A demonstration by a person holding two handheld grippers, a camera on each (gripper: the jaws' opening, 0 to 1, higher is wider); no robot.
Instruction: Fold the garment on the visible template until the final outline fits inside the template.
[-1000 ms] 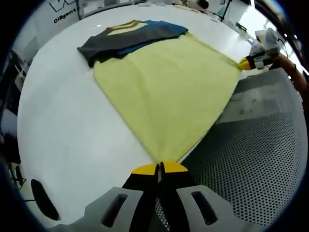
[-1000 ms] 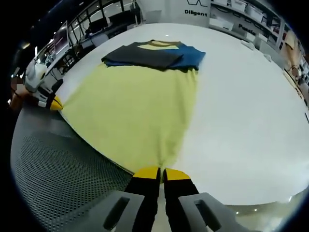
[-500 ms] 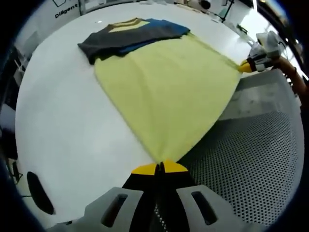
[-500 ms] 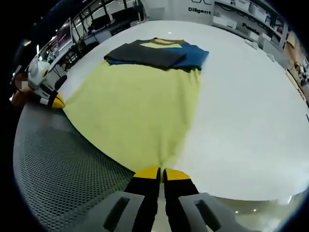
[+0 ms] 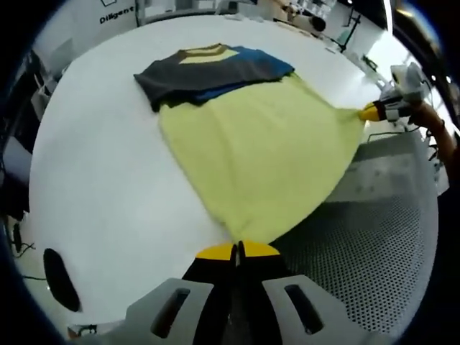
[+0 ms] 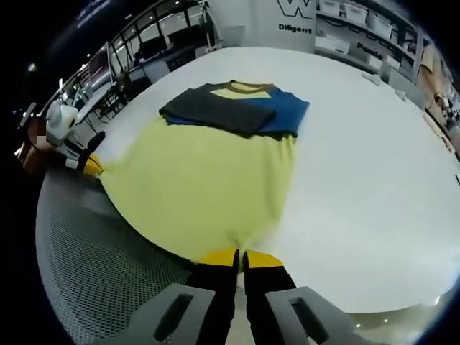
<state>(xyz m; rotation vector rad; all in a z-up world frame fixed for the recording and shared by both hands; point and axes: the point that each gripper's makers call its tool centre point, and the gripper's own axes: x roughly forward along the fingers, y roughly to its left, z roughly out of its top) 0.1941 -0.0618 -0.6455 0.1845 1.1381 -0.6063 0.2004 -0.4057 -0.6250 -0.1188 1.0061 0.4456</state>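
White table, yellow garment spread flat, grey-blue top folded, left tongs and right tongs pinching hem corners

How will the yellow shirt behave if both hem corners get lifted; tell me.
Probably floppy: the yellow shirt pulls to points at the left gripper and right gripper. Likely light. The folded dark sleeves may slip open.
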